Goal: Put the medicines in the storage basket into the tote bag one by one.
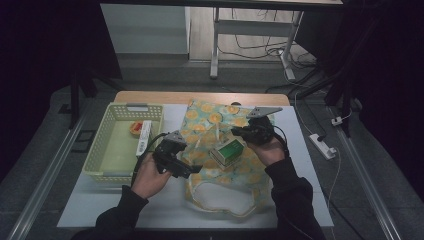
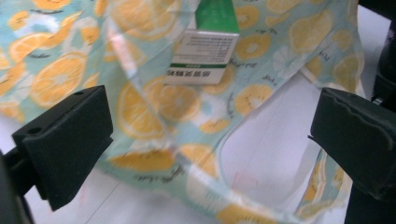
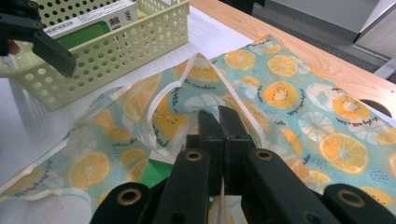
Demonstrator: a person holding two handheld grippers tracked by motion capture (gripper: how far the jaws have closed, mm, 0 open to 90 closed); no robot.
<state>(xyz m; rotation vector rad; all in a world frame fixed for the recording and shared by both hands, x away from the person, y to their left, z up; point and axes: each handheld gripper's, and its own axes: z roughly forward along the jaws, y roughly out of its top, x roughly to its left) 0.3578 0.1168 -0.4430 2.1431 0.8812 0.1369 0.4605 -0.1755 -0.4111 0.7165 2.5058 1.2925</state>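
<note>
A teal cloth bag printed with orange slices lies flat on the white table top. On it rests a green and white box, also in the left gripper view. My left gripper hangs at the bag's left edge, jaws wide open and empty, with the bag and its handle loop below them. My right gripper is over the bag's far part. Its jaws are shut on a thin pale strap of the bag, lifted off the cloth.
A pale yellow perforated basket stands left of the bag and holds a long white box and a small round orange thing. The wooden table edge runs along the back. A power strip lies on the floor at right.
</note>
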